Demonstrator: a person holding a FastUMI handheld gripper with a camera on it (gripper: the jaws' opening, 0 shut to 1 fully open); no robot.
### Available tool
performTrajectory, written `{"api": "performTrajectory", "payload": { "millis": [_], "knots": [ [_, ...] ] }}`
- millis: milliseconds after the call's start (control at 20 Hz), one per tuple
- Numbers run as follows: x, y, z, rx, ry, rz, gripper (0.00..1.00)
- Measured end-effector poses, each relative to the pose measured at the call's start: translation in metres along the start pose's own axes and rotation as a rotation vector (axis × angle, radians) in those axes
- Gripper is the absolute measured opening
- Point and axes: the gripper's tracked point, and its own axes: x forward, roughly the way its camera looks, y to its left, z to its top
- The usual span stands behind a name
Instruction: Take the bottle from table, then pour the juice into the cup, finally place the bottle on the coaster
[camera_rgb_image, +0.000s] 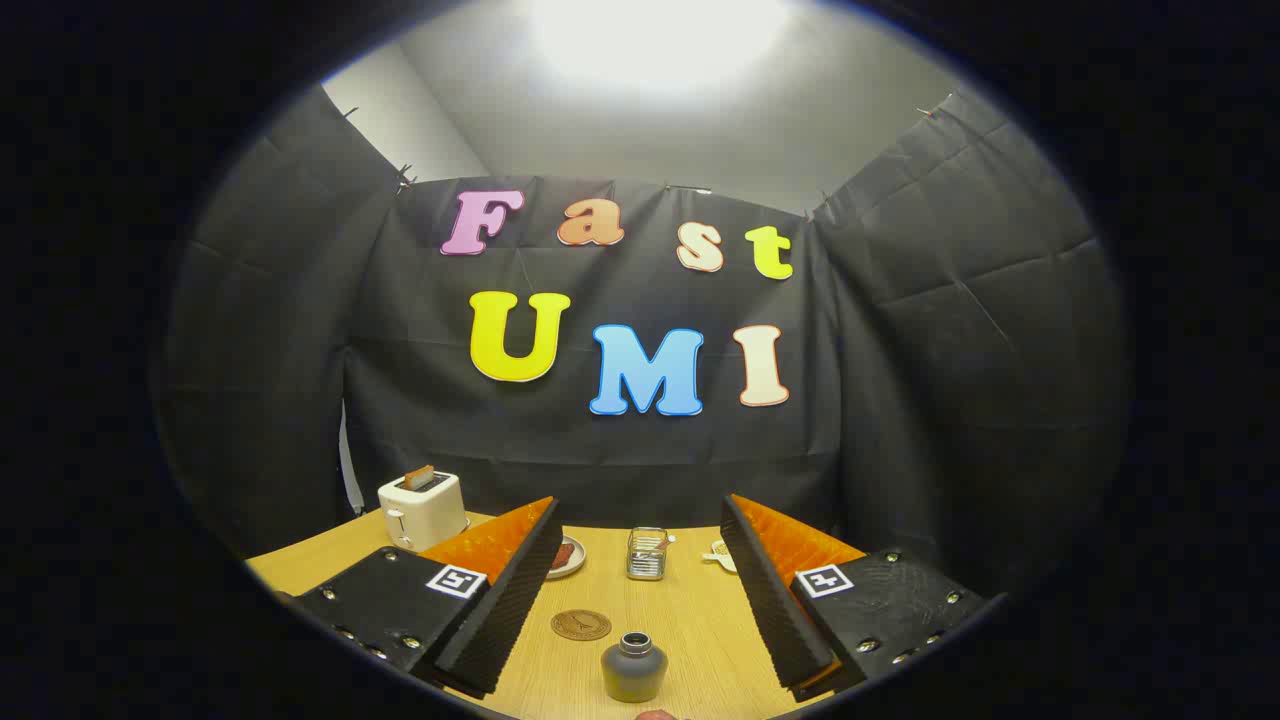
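1. Two fingers of your tool (640, 610) are standing wide apart, holding nothing.
2. You are looking at the bottle (634, 668) standing upright on the worktop (690, 620), centred between the fingers, neck up.
3. You are seeing the coaster (581, 625) lying just beyond it, slightly left, and the cup (647, 554) farther ahead.

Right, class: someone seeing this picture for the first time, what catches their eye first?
Probably the open gripper, its fingers spread wide over the wooden table. Between them stands a small dark bottle, with a round coaster just beyond it. Farther back, a white toaster holds a slice of toast.
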Motion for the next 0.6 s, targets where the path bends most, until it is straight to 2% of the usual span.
{"api": "performTrajectory", "payload": {
  "millis": [350, 600],
  "knots": [
    [0.002, 0.007, 0.006, -0.035, -0.045, 0.019, 0.97],
    [-0.003, 0.011, -0.007, -0.012, -0.037, 0.031, 0.97]
  ]
}}
